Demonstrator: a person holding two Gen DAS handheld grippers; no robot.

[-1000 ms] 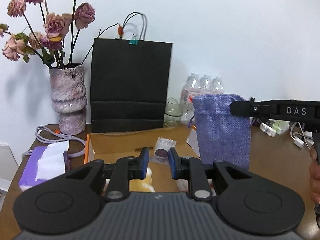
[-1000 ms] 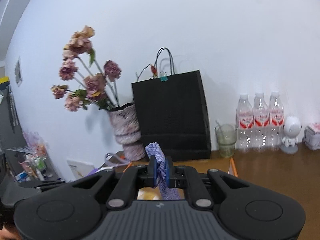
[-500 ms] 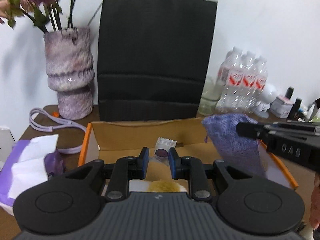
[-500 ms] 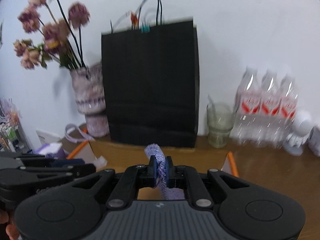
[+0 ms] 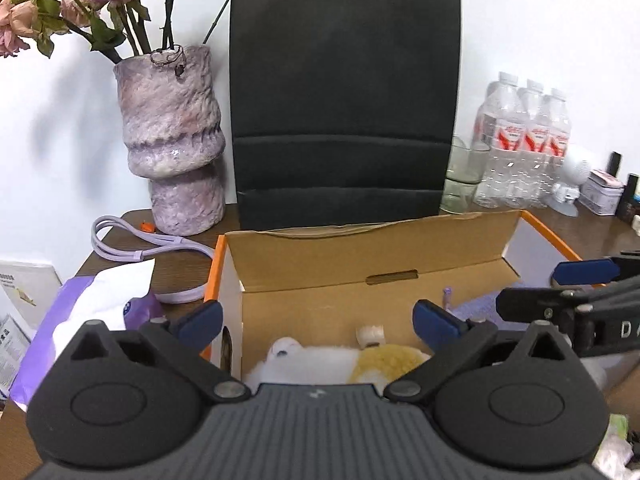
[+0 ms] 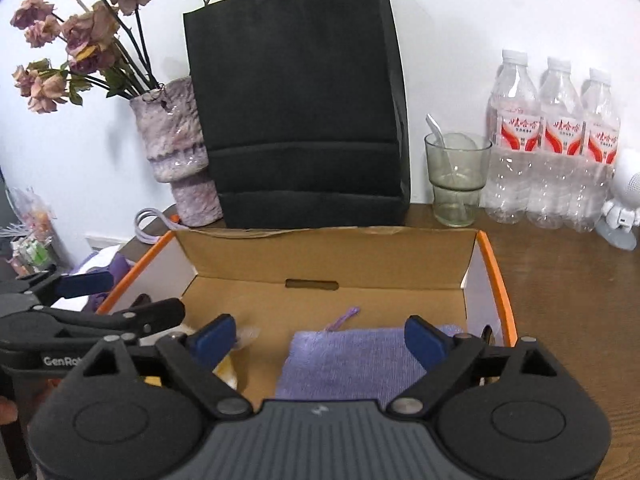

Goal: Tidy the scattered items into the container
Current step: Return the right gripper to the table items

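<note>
Pouch of purple woven cloth lies flat on the floor of the cardboard box, in its right half, with its drawstring end toward the far wall. Your right tool hangs just above it with fingers spread wide and nothing between them, so I judge this item is already delivered. Your left tool is also spread and empty, over the left half of the box, where a white and yellow plush toy and a small white roll lie under it.

For the coming move, what matters is what waits outside the box. On the counter, left of the orange rim, a purple tissue pack lies beside the box, and a lilac cable lies behind it near the vase. Both are on the side of your left tool, so that hand is nearer. The pack's long axis seems to run away from you, but its near end is hidden.
</note>
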